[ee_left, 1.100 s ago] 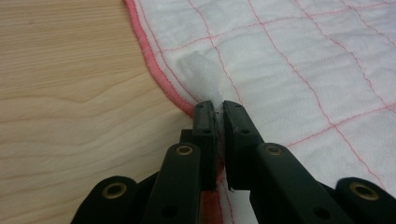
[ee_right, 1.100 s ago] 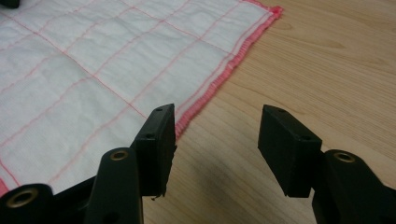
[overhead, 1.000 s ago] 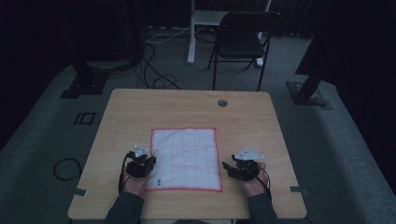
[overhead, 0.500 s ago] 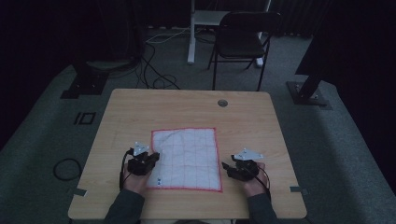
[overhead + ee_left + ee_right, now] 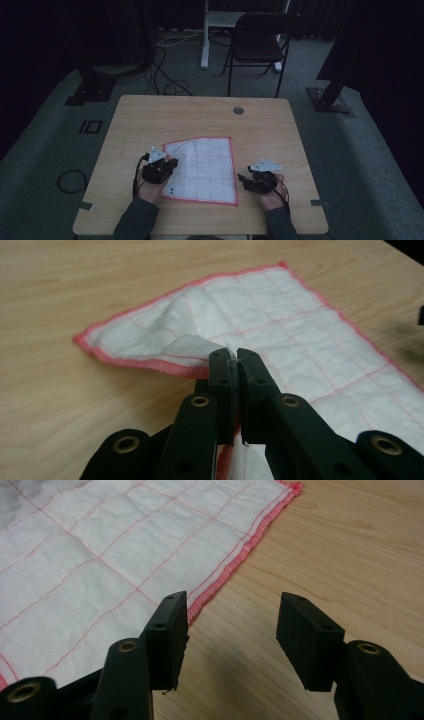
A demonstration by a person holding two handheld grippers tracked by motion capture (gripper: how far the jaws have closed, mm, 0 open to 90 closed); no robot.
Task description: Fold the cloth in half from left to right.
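Left gripper: jaws clamped on the left edge of the white cloth, that edge lifted and folded inward over the wooden table. Right gripper: jaws apart, empty, resting just beside the cloth's red-hemmed right edge.

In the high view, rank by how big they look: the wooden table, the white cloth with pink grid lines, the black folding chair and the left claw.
1. Light wooden table
2. Black folding chair, though it stands farther off, so unsure
3. White pink-edged cloth
4. Left claw
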